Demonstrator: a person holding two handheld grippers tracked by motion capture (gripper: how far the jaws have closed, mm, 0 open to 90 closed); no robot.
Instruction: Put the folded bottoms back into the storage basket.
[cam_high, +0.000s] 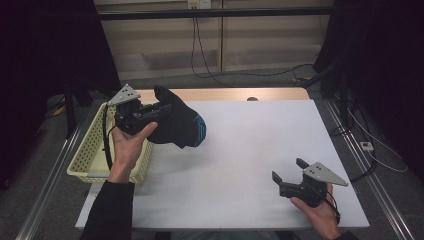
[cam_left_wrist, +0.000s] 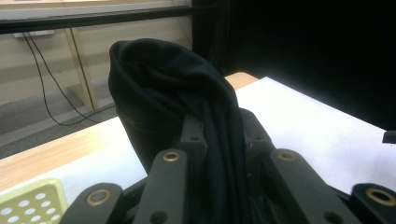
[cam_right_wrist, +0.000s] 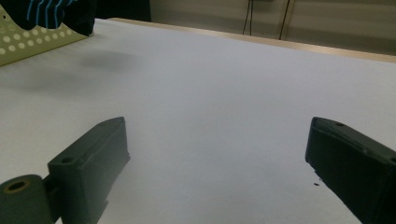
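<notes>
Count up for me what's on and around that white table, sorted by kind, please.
Dark sock with blue stripes at the toe, held up in the left tool: 1
Pale yellow basket with holes, at the table's left edge: 1
Hand-held tools, counting the open right tool: 2
Total: 4

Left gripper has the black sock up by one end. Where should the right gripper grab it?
Probably the blue-striped toe end of the black sock, hanging free over the table. Bring the open right gripper in from its own side, away from the left gripper.
</notes>
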